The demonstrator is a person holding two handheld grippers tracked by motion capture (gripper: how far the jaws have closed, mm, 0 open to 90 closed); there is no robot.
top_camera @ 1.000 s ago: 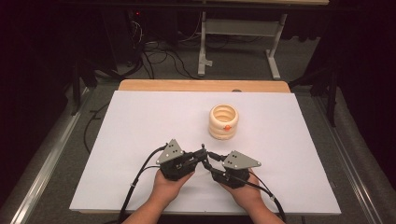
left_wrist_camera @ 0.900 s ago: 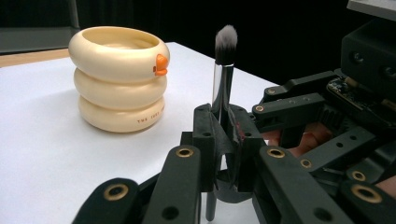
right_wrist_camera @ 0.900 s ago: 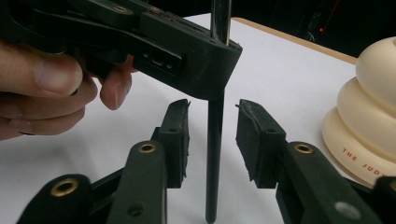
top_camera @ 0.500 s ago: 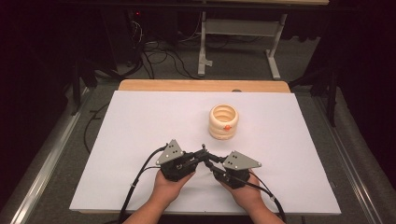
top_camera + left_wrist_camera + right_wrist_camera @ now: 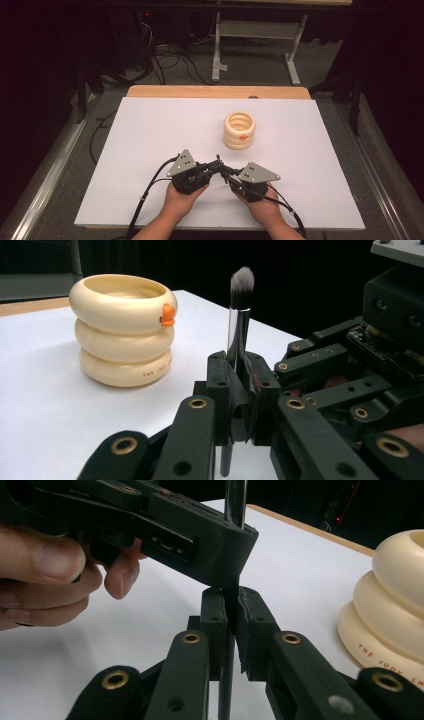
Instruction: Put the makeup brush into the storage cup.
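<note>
Two pairs of fingers are clenched on one makeup brush (image 5: 239,325). In the left gripper view the left gripper (image 5: 239,385) pinches the chrome stem with the bristle tuft standing upright above it. In the right gripper view the right gripper (image 5: 231,630) has just been closing and now presses on the dark handle lower down, directly under the left one. Seen from the high view, the left gripper (image 5: 212,167) and right gripper (image 5: 223,172) meet tip to tip near the front middle of the white table (image 5: 150,130), each carried by a hand, the left hand (image 5: 181,196) and the right hand (image 5: 260,202).

The cream ringed cup (image 5: 239,130), with an orange knob on its side, stands apart from the brush at about one o'clock from the meeting point. It looks empty as far as its mouth shows.

The step in hand appears to be a handover or regrip of the brush between the two tools. The likely next move is for one pair of fingers to let go while the other keeps the brush upright, then carry it toward one o'clock and lower it handle-first into the cup's mouth, clearing the rim.
</note>
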